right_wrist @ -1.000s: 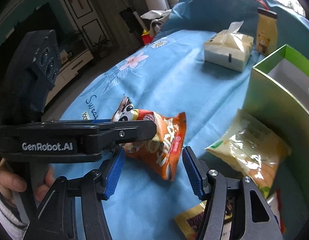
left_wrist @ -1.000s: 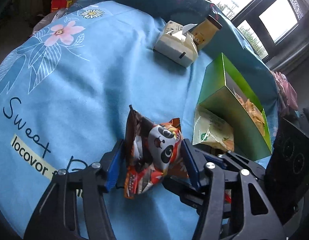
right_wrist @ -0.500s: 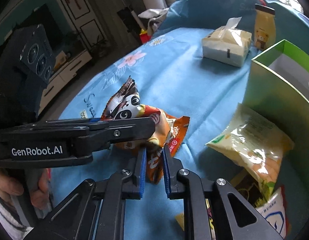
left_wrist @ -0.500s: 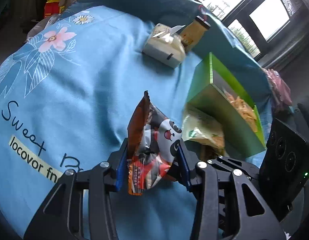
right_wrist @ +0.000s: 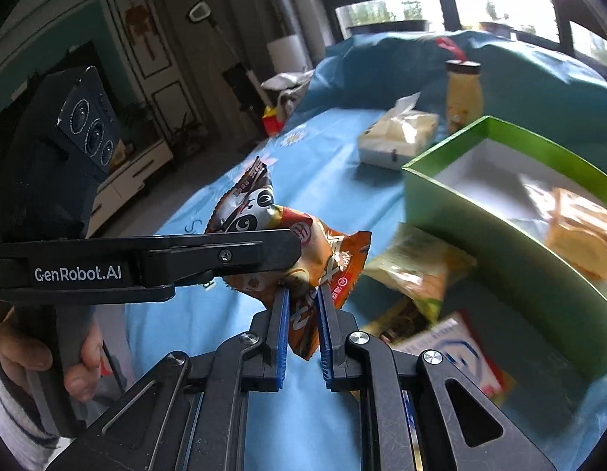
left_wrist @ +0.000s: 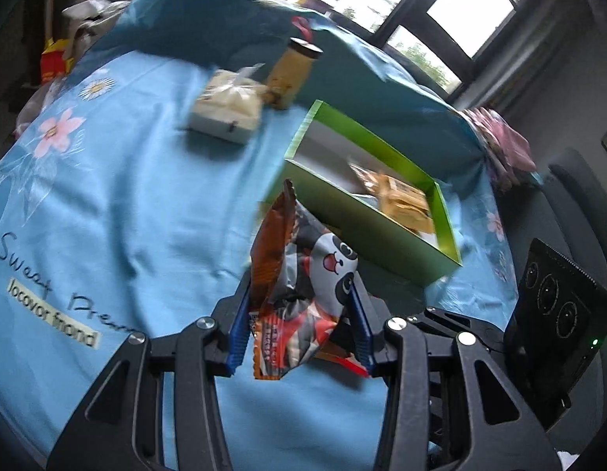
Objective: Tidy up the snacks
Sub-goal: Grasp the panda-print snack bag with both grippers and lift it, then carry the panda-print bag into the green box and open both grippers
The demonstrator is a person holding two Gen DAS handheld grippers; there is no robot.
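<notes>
- We see the panda snack bag (left_wrist: 303,286) up off the blue tablecloth (left_wrist: 119,196), pinched from two ends at once.
- Our left gripper (left_wrist: 299,325) is clamped across the bag's lower body, blue pads pressing both sides, the crimped top edge sticking up above the fingers.
- From the right wrist view, our right gripper (right_wrist: 303,314) is closed tight on the bag's orange bottom corner (right_wrist: 315,271), the foil squeezed thin between its pads.
- There we also see the left gripper's black arm (right_wrist: 146,263) crossing in front of the bag, with the person's hand (right_wrist: 36,357) on its handle at lower left.
- The green box (left_wrist: 381,231) sits just beyond the bag, open at the top; its near wall stands between us and the inside.
- Inside the box there's a yellow-orange packet (right_wrist: 582,227) toward the far right end, and bare white floor (right_wrist: 480,172) at the left end.
- Against the box's near wall we spot a pale green packet (right_wrist: 417,263) and a white and red packet (right_wrist: 456,353), both on the cloth, crowding that edge.
- Further back, a tissue box (left_wrist: 228,114) and a yellow bottle (left_wrist: 291,74) stand side by side, well apart from the bag.
- To the left of the bag we have open blue cloth.
</notes>
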